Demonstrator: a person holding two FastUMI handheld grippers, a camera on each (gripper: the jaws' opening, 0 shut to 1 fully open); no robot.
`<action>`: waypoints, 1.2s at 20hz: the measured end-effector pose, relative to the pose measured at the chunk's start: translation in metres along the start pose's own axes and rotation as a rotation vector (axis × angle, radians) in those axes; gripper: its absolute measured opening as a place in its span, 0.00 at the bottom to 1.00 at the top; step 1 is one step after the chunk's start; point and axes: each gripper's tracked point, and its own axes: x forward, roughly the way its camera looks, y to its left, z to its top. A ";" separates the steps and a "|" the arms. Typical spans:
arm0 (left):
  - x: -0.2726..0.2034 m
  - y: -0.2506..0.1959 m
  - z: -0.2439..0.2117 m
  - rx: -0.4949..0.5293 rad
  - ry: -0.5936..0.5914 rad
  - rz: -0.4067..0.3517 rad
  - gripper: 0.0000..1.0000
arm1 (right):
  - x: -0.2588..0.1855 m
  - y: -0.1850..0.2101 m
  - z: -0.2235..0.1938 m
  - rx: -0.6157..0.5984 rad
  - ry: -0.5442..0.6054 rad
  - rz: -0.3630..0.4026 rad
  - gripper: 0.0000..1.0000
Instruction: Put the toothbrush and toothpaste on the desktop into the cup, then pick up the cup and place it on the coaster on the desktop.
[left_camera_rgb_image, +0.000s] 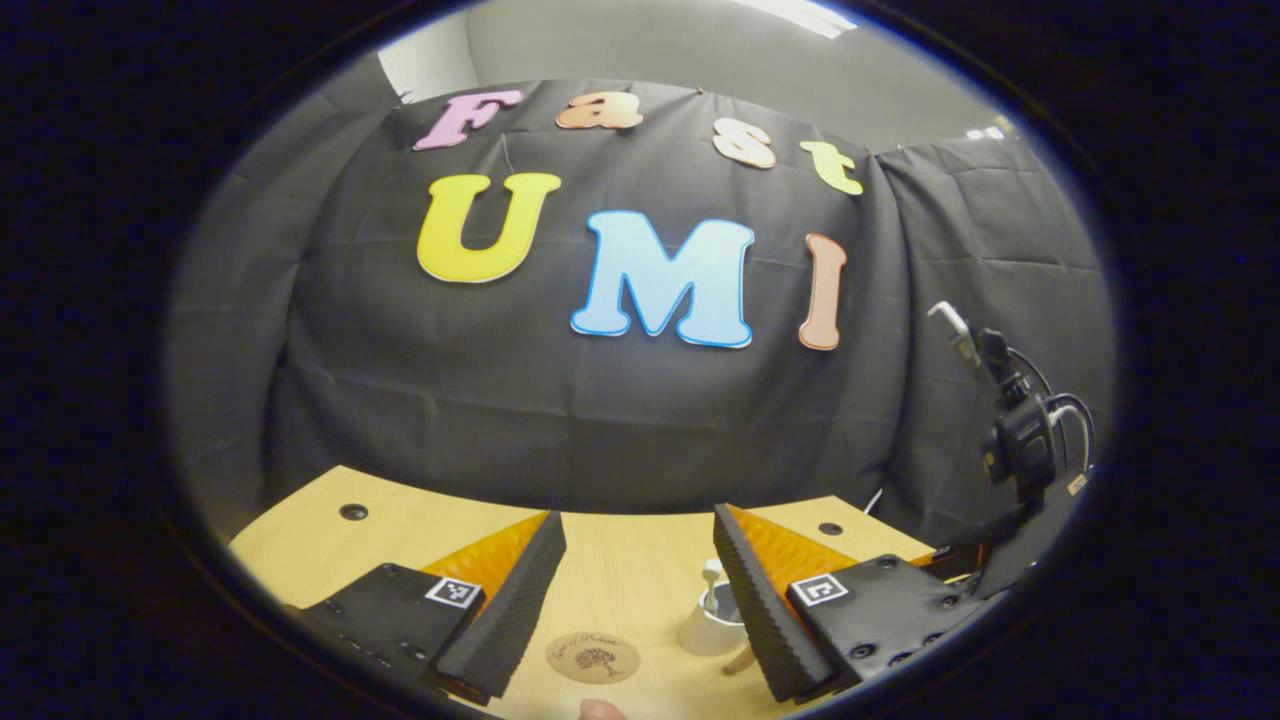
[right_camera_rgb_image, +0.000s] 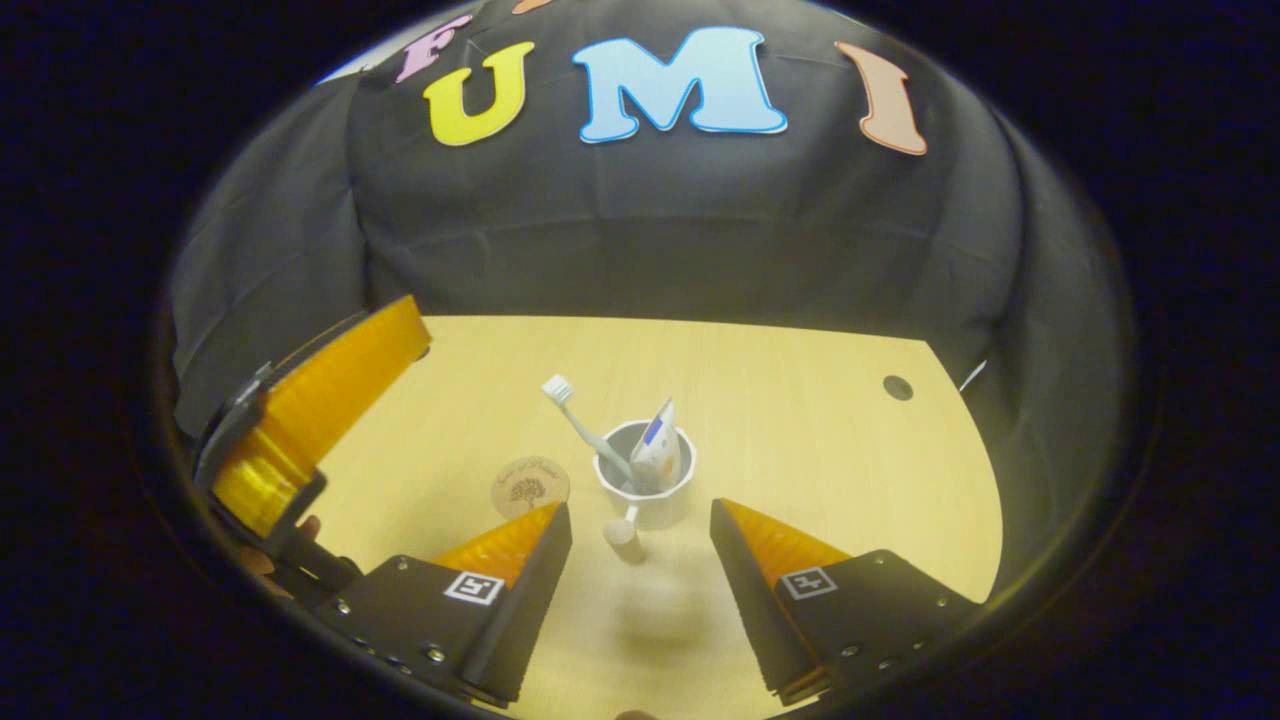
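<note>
In the left gripper view, the left tool (left_camera_rgb_image: 640, 590) hangs open above the table (left_camera_rgb_image: 620, 560), coaster (left_camera_rgb_image: 593, 657) bare, cup (left_camera_rgb_image: 712, 620) beside it. In the right gripper view, the right tool (right_camera_rgb_image: 640, 560) gapes before the cup (right_camera_rgb_image: 645, 475), toothbrush (right_camera_rgb_image: 585, 425) and toothpaste (right_camera_rgb_image: 660, 445) inside; lifting it onto the coaster (right_camera_rgb_image: 530, 486) remains.
</note>
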 end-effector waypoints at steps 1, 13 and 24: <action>-0.003 0.006 0.003 -0.001 -0.005 0.012 0.96 | 0.004 0.001 -0.003 -0.002 0.021 -0.007 0.84; -0.039 0.054 0.007 -0.026 -0.037 0.118 0.93 | 0.063 0.009 -0.035 0.086 0.322 -0.065 0.84; -0.049 0.063 0.008 -0.035 -0.042 0.123 0.96 | 0.097 0.003 -0.051 0.086 0.434 -0.104 0.84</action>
